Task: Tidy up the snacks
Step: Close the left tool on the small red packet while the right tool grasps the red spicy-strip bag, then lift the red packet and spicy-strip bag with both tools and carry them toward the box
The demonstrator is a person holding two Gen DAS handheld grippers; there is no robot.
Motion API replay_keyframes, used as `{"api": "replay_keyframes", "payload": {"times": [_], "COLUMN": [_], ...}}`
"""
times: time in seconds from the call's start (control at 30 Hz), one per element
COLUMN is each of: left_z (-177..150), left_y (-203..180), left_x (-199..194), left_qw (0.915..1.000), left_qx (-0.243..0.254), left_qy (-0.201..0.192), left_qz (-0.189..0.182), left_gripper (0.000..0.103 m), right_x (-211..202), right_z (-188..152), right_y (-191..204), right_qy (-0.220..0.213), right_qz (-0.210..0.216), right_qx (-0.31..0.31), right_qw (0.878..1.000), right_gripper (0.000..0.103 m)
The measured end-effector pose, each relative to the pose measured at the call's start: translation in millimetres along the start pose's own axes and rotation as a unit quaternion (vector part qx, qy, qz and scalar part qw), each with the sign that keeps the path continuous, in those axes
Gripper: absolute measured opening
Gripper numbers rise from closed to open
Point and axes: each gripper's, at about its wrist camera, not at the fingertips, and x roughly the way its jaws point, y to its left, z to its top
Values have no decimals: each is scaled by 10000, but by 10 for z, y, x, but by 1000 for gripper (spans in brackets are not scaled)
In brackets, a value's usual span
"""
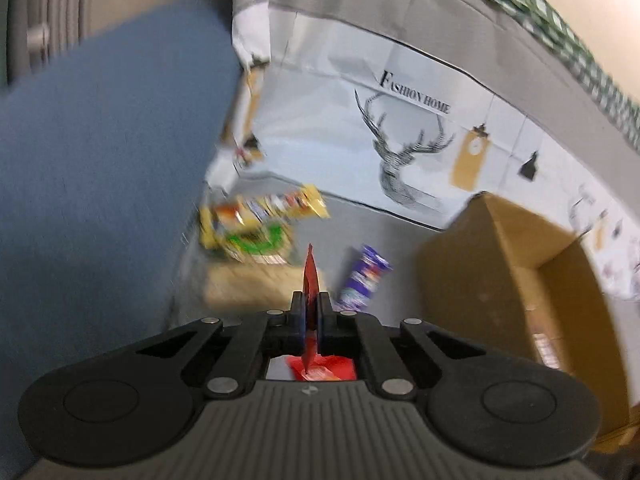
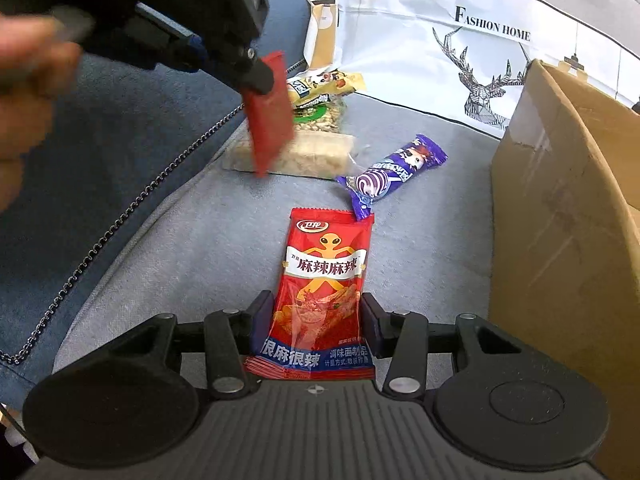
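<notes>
My left gripper (image 1: 311,300) is shut on a small red snack packet (image 1: 310,276), seen edge-on between its pads. In the right wrist view that left gripper (image 2: 260,76) holds the red packet (image 2: 270,116) hanging in the air above the other snacks. My right gripper (image 2: 316,308) is low over the grey seat (image 2: 208,248). Its two pads press the sides of a red spicy-strip packet (image 2: 324,264) that lies flat there. A purple wrapped snack (image 2: 394,170) lies just beyond it.
An open cardboard box (image 2: 560,200) stands at the right. A clear pack of pale bars (image 2: 312,154) and a yellow-green nut pack (image 2: 320,100) lie further back. Behind is a white deer-print bag (image 2: 440,20), with a blue cushion (image 2: 120,120) and a chain (image 2: 120,216) at the left. A hand (image 2: 24,92) holds the left gripper.
</notes>
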Motion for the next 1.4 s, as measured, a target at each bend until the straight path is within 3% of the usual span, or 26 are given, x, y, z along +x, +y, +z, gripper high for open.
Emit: {"api": "replay_keyframes", "payload": {"times": [0.07, 0.2, 0.37, 0.5, 0.6, 0.67, 0.83, 1.1, 1.4], "left_z": [-27, -82, -68, -61, -83, -90, -55, 33, 73], "left_y": [17, 113, 198, 189, 165, 134, 40, 58, 70], "left_x": [57, 313, 452, 534, 627, 684, 604, 453, 385], "left_qw": [9997, 9960, 9926, 9922, 9918, 9914, 9945, 9974, 9981], "left_qx": [-98, -332, -633, -525, -435, -314, -48, -255, -363], "left_qy": [229, 815, 1031, 1123, 1185, 1237, 1000, 666, 496], "left_qz": [-76, 174, 89, 127, 215, 295, 292, 49, 22], "left_gripper": [5, 6, 15, 25, 23, 10, 9, 9, 9], "right_x": [-5, -5, 18, 61, 95, 101, 107, -23, -119], "right_z": [-8, -13, -15, -35, -39, -38, -41, -11, -9], "right_y": [-16, -27, -33, -47, -45, -37, -34, -58, -50], "right_qy": [16, 51, 112, 183, 207, 199, 161, -66, -230], "right_qz": [-21, -45, -47, -40, -48, -57, -76, -146, -185], "right_qx": [10, 21, 39, 48, 45, 32, -2, 158, 167], "right_qw": [10000, 10000, 9999, 9998, 9998, 9998, 9998, 9997, 9994], "right_gripper": [48, 48, 49, 49, 50, 50, 49, 40, 31]}}
